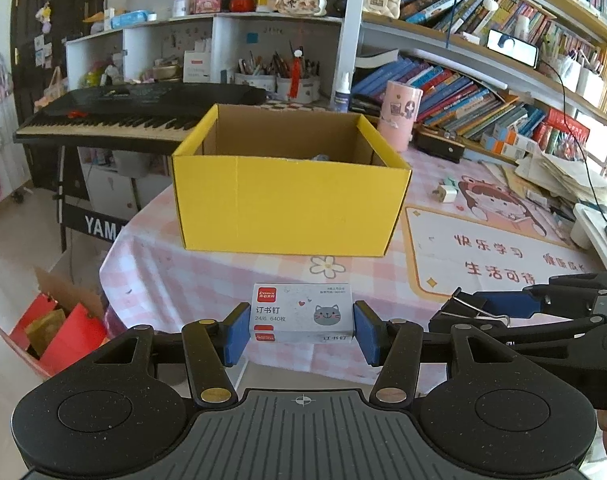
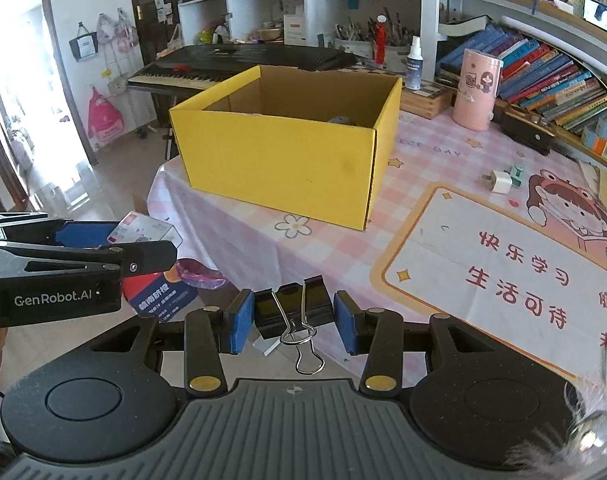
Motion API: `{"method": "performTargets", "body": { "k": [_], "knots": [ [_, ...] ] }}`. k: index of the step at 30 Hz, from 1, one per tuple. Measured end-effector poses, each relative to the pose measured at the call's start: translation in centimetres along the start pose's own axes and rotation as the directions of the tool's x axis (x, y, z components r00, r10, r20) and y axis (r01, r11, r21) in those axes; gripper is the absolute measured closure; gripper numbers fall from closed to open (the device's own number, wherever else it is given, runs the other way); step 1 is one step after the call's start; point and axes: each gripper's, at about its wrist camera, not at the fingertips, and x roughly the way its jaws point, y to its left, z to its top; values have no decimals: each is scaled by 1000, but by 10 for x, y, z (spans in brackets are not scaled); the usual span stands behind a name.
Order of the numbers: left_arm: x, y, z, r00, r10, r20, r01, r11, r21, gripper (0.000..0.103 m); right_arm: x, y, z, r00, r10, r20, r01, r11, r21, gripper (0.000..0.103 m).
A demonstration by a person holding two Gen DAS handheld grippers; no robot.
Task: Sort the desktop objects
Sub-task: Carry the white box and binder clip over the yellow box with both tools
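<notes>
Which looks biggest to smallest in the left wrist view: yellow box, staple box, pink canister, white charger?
1. yellow box
2. staple box, though being held right at the camera inflates it
3. pink canister, farther back, so its rank against the staple box is unsure
4. white charger

"Comix", "24/6 640" printed on staple box (image 1: 301, 316); "YAMA" seen on keyboard stand (image 1: 99, 224), far left; "GenRobot.AI" marked on left gripper (image 2: 103, 240).

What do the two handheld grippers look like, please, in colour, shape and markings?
Both the left gripper and the right gripper are black speckled plastic, with blue pads on the jaws, brass-coloured pivot pins, round discs on each side and a ribbed grey centre plate. White "GenRobot.AI" lettering marks the left one's side.
</notes>
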Motion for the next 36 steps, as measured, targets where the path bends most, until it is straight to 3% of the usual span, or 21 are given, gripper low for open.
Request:
{"method": "performTargets", "body": {
  "k": [18, 36],
  "knots": [
    [-1, 11, 18, 998, -4, 66, 5, 1000, -12, 50, 4, 7, 22, 999, -20, 42, 21, 1000, -17, 62],
    [39, -1, 87, 979, 68, 194, -63, 998, -28, 50, 31, -41, 127, 977, 5, 211, -1, 1000, -22, 62]
  ]
}}
